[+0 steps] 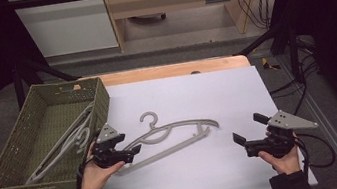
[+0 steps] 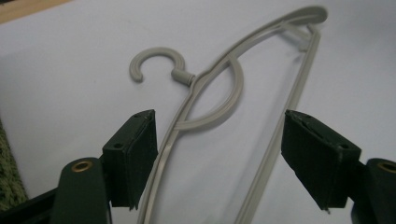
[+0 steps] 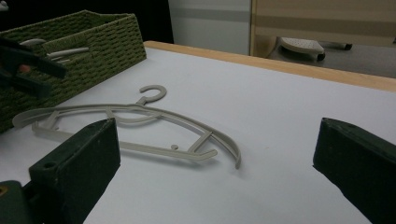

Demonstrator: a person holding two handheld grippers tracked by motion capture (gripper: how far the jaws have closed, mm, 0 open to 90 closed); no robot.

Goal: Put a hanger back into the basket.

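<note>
Near right, the right gripper (image 1: 247, 135) rests released on the table (image 1: 236, 89). Near left, the left gripper (image 1: 131, 149), jaws apart, straddles the left end of the grey hanger (image 1: 173, 137) lying mid-table. Far left, a woven basket (image 1: 9, 158) contains more hangers (image 1: 64, 140).

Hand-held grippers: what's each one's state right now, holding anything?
Left hand-held gripper: open, jaws astride the grey hanger at its end, pads not pressing it.
Right hand-held gripper: open, holding nothing, apart from the hanger.
</note>
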